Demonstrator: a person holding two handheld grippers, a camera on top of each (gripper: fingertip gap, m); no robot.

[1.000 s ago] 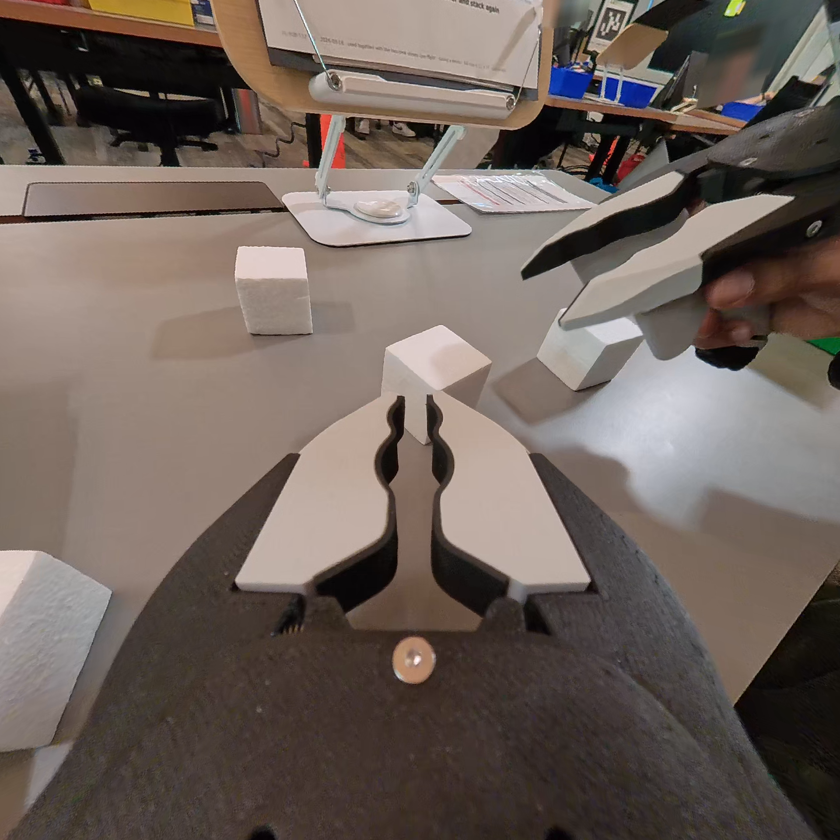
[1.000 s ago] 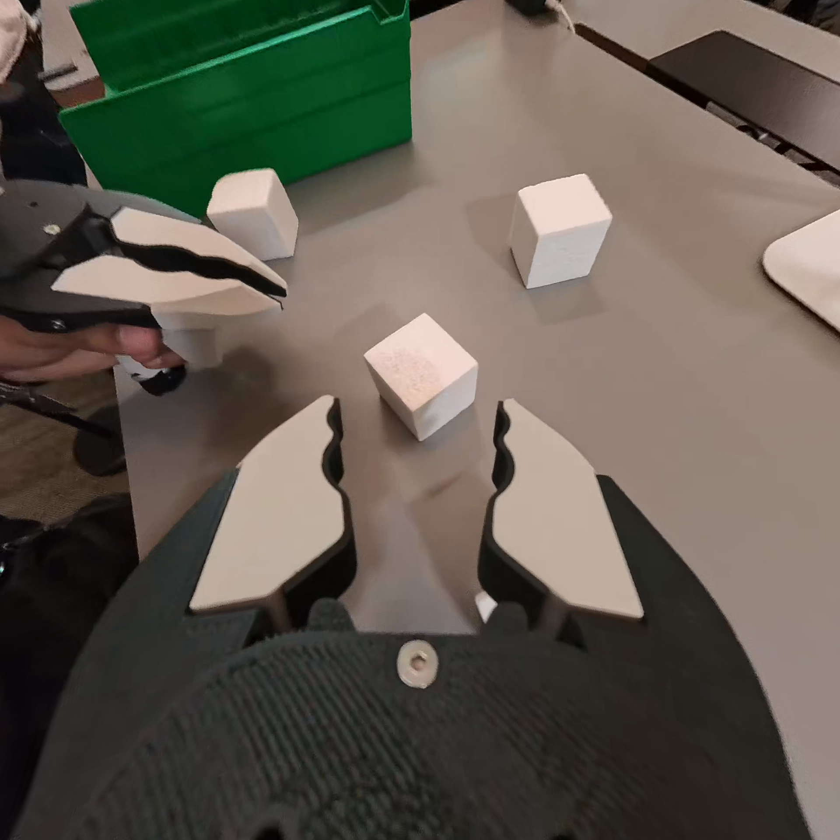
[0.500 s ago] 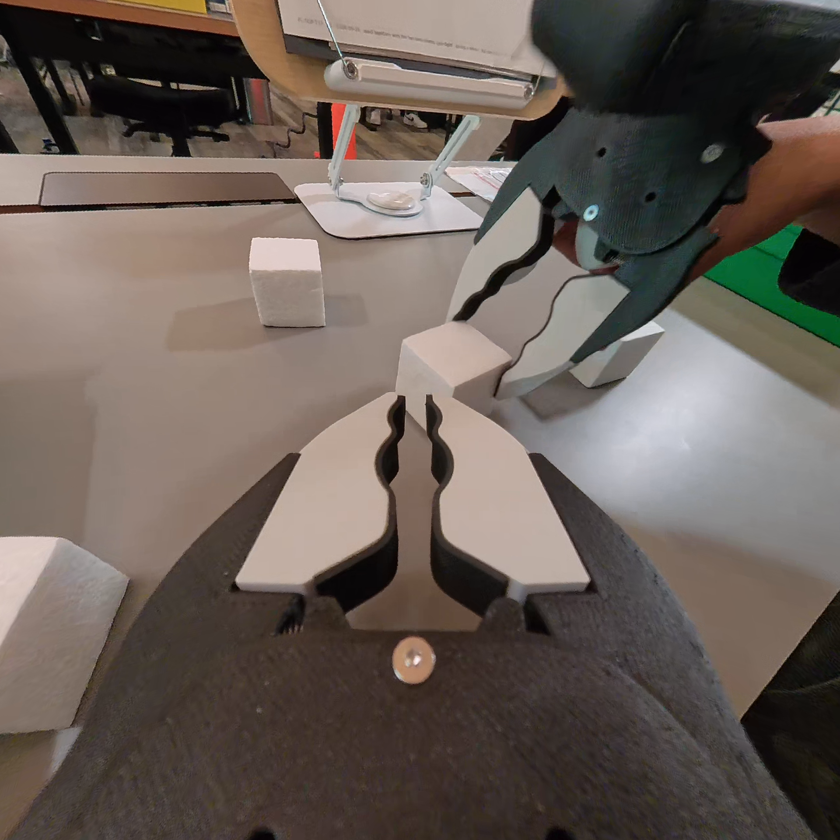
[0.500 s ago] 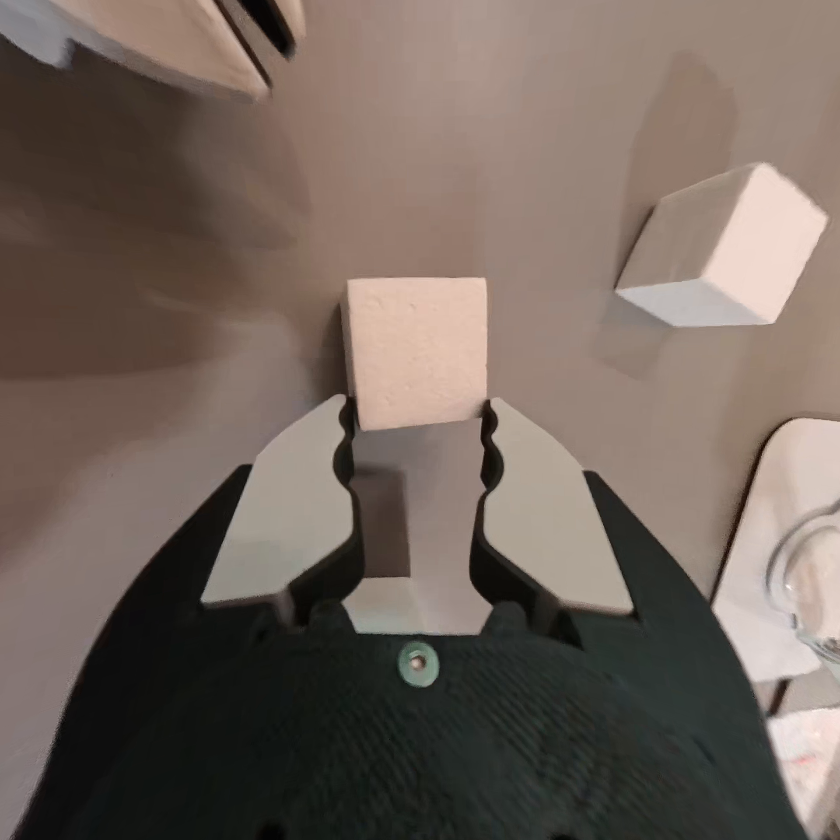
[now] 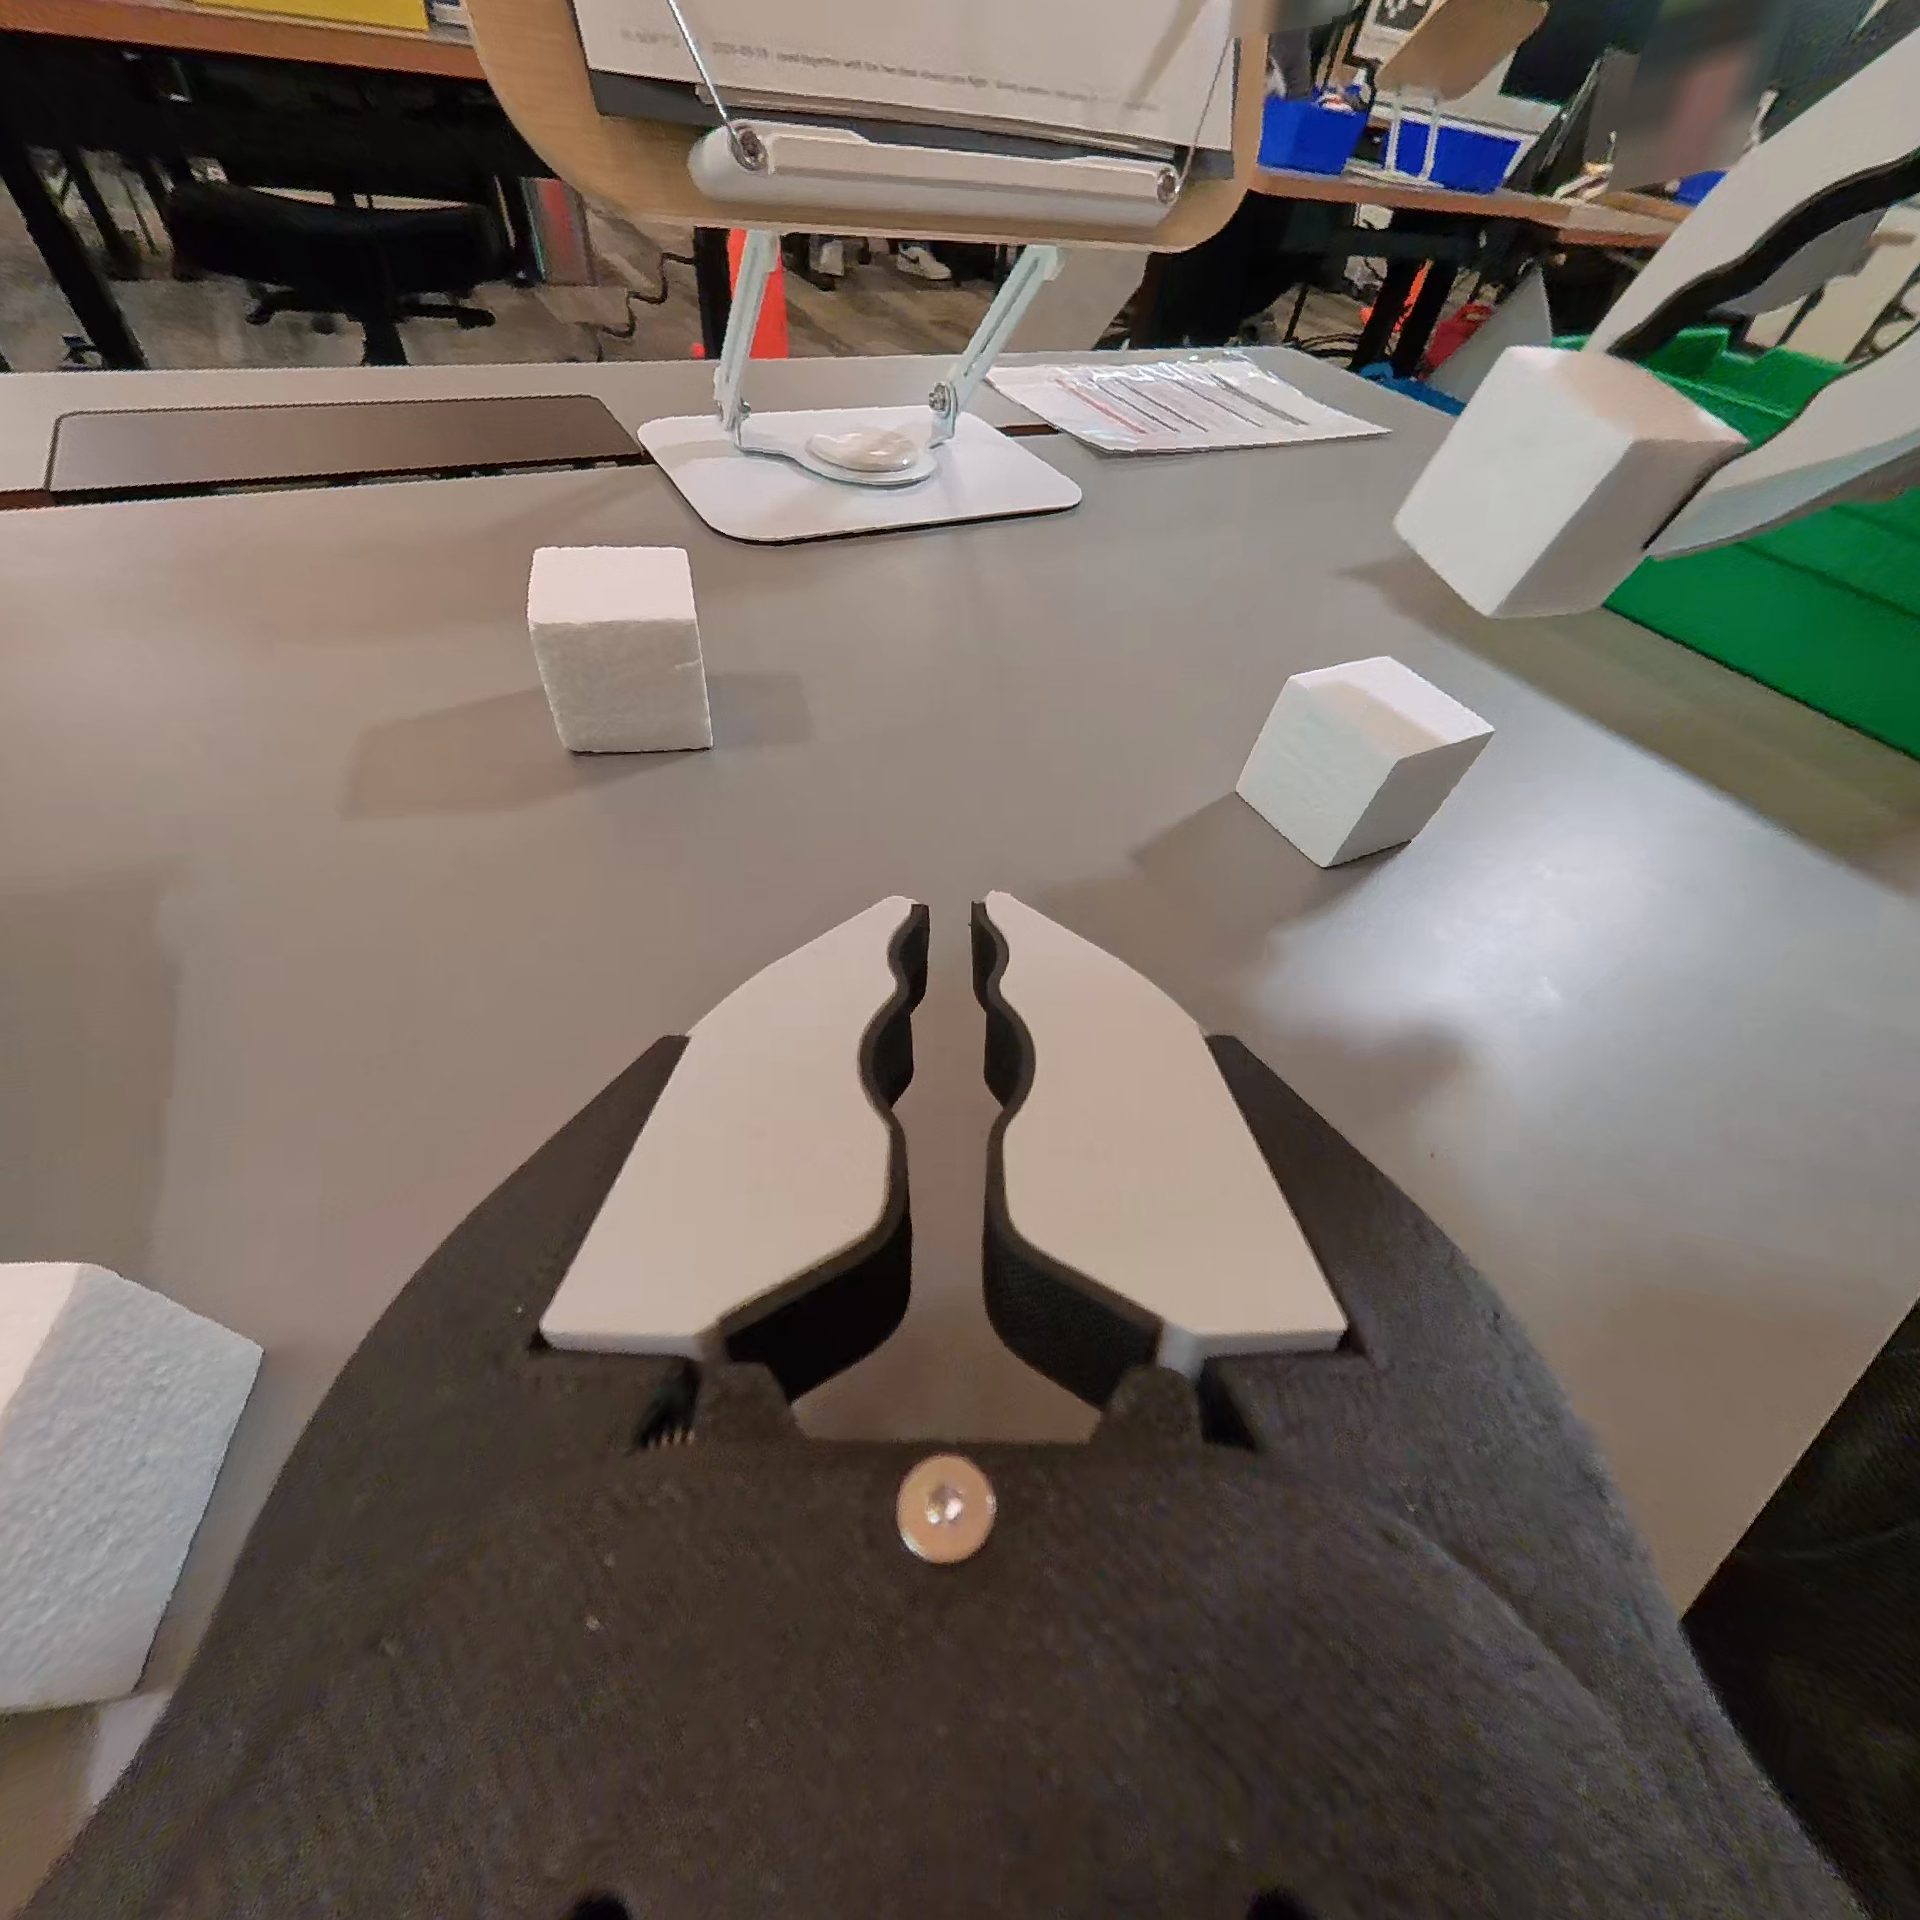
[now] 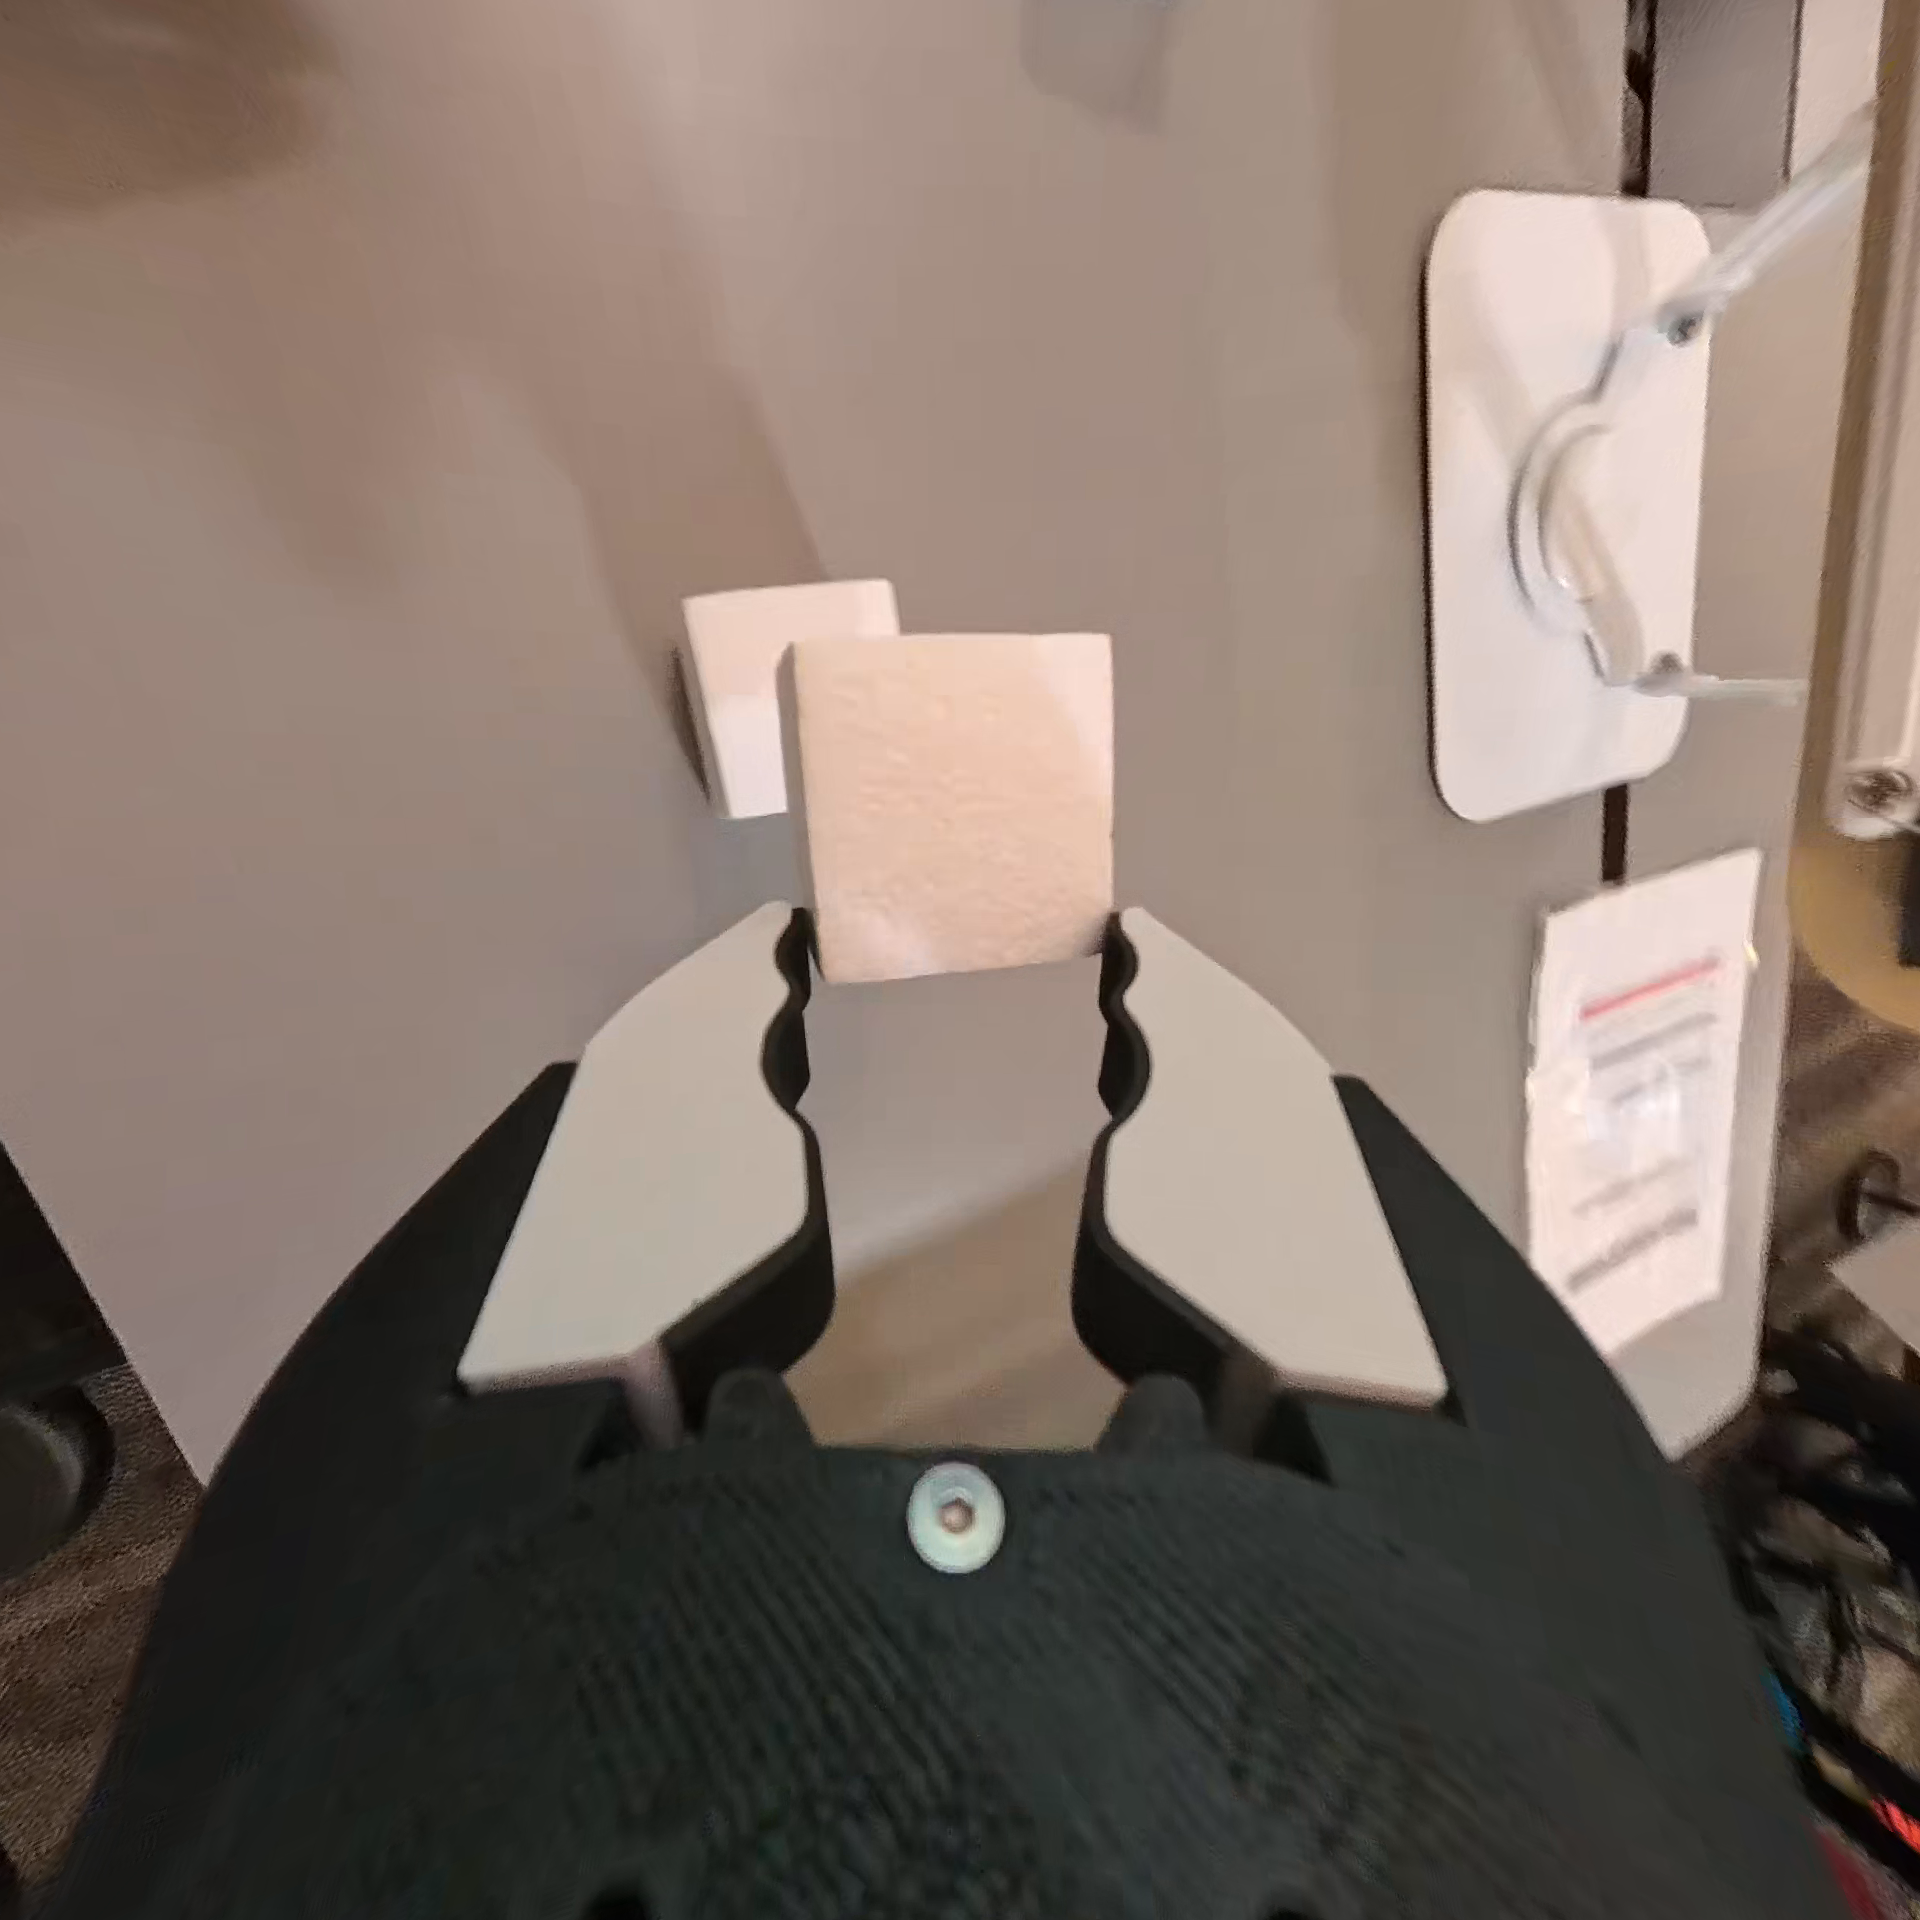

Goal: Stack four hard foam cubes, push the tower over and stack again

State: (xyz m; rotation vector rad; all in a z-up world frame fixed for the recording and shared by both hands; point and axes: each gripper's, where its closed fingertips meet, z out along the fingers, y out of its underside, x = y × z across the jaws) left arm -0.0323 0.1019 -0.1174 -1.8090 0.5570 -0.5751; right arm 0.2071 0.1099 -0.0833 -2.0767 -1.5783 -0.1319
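My right gripper [image 6: 958, 916] is shut on a white foam cube [image 6: 951, 800] and holds it in the air above the grey table [image 6: 416, 623]. Another foam cube [image 6: 769, 686] lies on the table beyond and is partly hidden by it. In the left wrist view the held cube [image 5: 1548, 488] hangs at the upper right between the right gripper's fingers [image 5: 1808, 468]. My left gripper [image 5: 945, 909] is shut and empty, low over the table [image 5: 416, 935]. Foam cubes lie ahead left [image 5: 618, 649], ahead right [image 5: 1361, 758] and beside it at the bottom left [image 5: 94, 1475].
A document stand with a white base [image 5: 862, 468] stands at the table's far side; it also shows in the right wrist view [image 6: 1558, 499]. A plastic sleeve with paper [image 5: 1184, 405] lies next to it. A green bin [image 5: 1787, 623] stands at the right. A dark panel [image 5: 332, 436] is set into the far left. Tip to tip, the grippers are about 25 centimetres apart.
My right gripper came down over the middle cube, shut on it and lifted it up and to the right. The left gripper stayed shut and hardly moved.
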